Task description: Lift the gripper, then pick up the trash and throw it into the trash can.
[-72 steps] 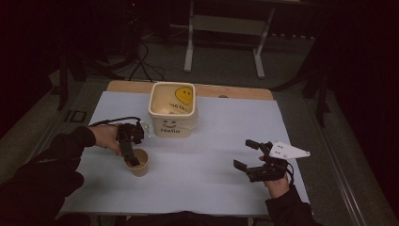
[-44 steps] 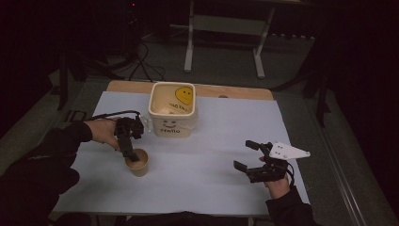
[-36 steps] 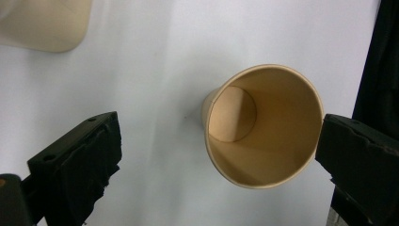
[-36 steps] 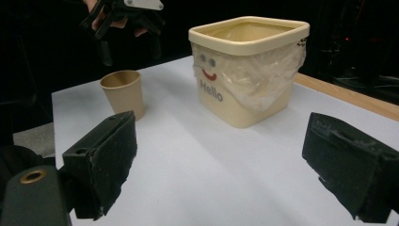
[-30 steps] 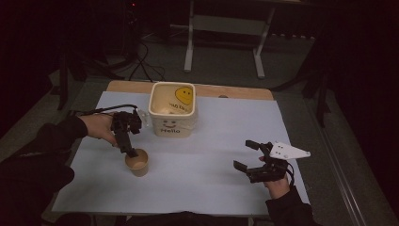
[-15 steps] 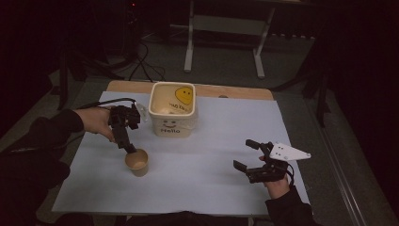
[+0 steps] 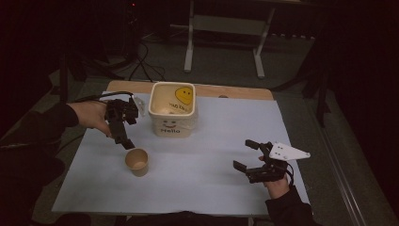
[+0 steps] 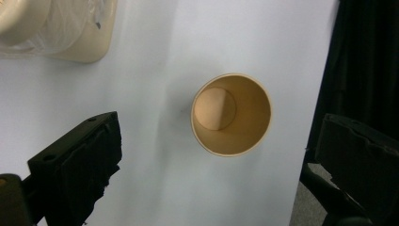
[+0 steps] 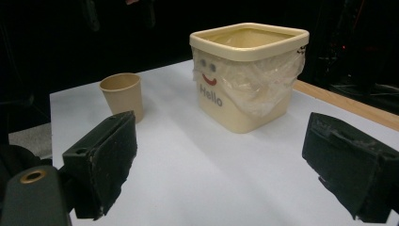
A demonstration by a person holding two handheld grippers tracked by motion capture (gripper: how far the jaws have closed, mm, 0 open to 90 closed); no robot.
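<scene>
In the high view, the left gripper (image 7: 123, 136) is hanging just above and to the far left of the paper cup (image 7: 136, 161), which is standing upright and empty on the white tabletop (image 7: 226, 136), near the left side and in front of the cream bin (image 7: 172, 109). The right gripper (image 7: 248, 155) is resting well apart at the near right, its jaws spread and holding nothing.

In the left gripper view, the jaws are standing wide apart, looking straight down on the cup (image 8: 231, 114), which is sitting nearer the right jaw than the left. If the gripper is coming down off-centre like this, one jaw is likely striking the rim and tipping the light cup over, or squeezing too hard and crumpling its thin wall.

In the right gripper view, the open jaws are framing the cup (image 9: 121, 95) and the plastic-lined bin (image 9: 248, 73) from afar. A tipped cup could be rolling toward the tabletop's near-left edge.
</scene>
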